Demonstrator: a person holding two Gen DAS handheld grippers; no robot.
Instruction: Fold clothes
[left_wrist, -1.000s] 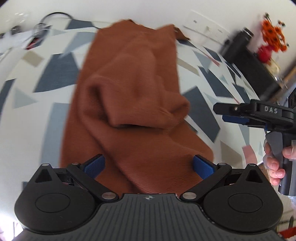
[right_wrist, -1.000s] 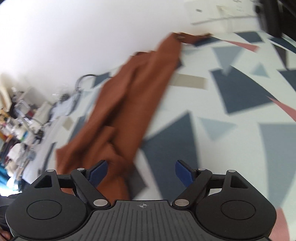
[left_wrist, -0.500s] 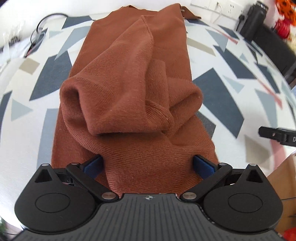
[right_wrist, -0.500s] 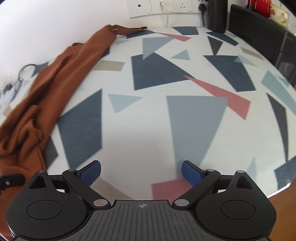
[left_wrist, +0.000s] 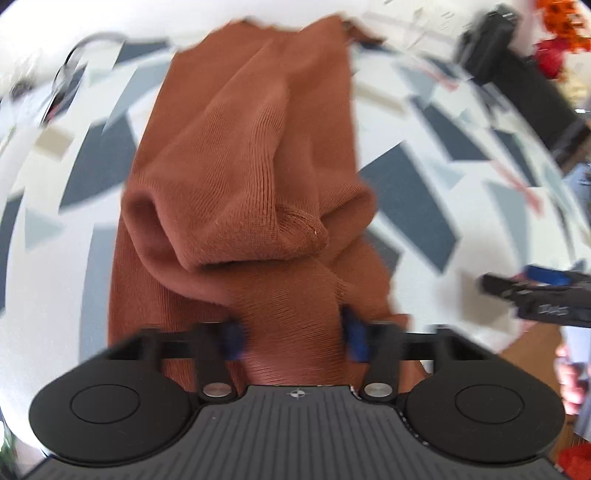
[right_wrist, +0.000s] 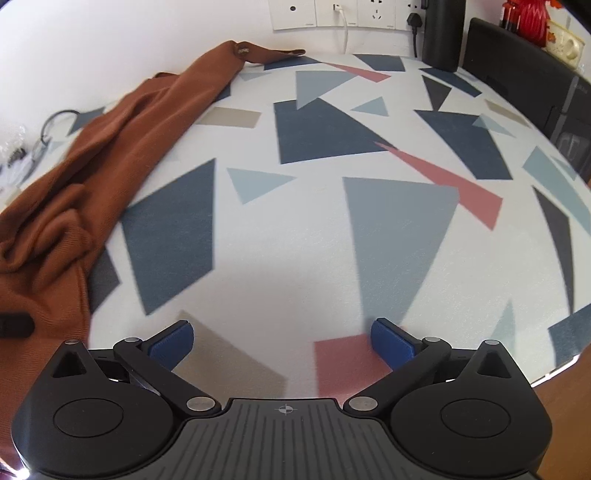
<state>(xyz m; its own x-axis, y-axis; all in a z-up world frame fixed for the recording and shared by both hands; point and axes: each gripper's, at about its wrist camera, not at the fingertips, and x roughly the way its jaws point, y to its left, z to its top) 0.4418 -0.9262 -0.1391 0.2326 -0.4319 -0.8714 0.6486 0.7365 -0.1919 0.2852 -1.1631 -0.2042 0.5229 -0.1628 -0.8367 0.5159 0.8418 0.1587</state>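
Garment (left_wrist: 236, 177) bunched; jaws' grip motion-blurred.

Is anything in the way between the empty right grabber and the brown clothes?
Nothing visible. The right gripper has open jaws over bare patterned tablecloth; the brown garment lies off to its left, and the left gripper already pinches it.

Left claw (left_wrist: 291, 338) pinches the rust knit garment (left_wrist: 251, 177).

Rust-brown knit garment (left_wrist: 236, 177): long, rumpled, bunched at near end, stretched lengthwise across patterned tabletop toward wall.
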